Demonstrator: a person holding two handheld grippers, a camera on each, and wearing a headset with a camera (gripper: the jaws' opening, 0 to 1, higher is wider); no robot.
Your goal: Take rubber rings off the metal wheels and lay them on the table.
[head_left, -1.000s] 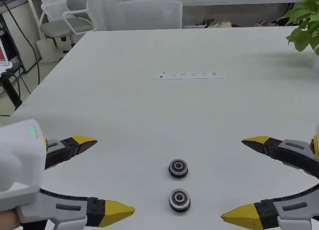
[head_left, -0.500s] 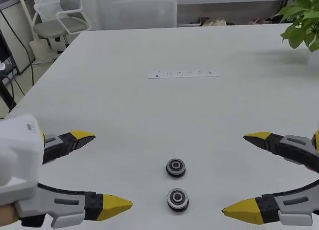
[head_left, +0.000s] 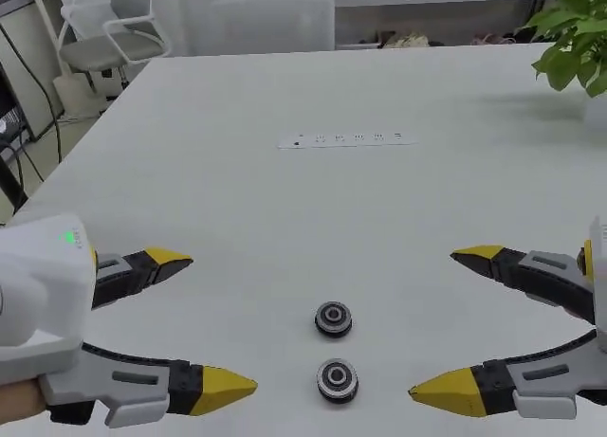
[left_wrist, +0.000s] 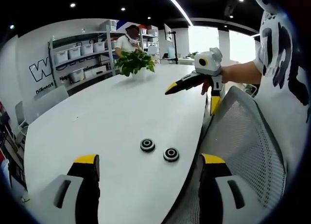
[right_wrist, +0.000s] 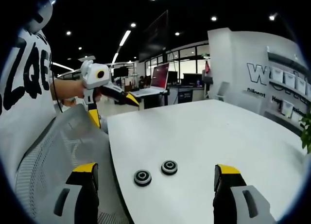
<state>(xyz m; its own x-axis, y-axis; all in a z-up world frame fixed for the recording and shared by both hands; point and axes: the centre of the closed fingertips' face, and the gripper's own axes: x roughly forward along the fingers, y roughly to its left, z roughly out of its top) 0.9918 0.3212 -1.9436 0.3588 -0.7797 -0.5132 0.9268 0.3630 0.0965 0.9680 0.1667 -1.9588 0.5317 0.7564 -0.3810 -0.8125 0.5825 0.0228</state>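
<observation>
In the head view nothing of the task looks done yet. The far wheel [head_left: 334, 318] and the near wheel [head_left: 338, 380] lie flat, one just beyond the other, near the near edge of the desk [head_left: 313, 209], and each seems to keep its dark rubber ring [head_left: 338, 397] around the rim. No loose ring lies on the surface, so by my judgement both remain to be pulled off and laid down. The left gripper [head_left: 211, 323] and the right gripper [head_left: 438, 325] hover on either side of the wheels, well apart from them, jaws spread wide and holding nothing. The desk is pale, matt and bare apart from a socket strip [head_left: 347, 139] set into it farther off. An office chair [head_left: 104, 39] stands at the far left and a green plant [head_left: 574, 39] at the far right. In the left gripper view the two wheels lie between and beyond its wide jaws, close to the desk's rounded edge. The right gripper hangs above, with shelves of white boxes [left_wrist: 77, 54] along the wall and a grey mesh chair back [left_wrist: 243, 136] beside the desk. In the right gripper view the wheels again lie between spread jaws, the left gripper is held over the desk edge, and a laptop [right_wrist: 159, 77] glows on a far desk under ceiling lights.
</observation>
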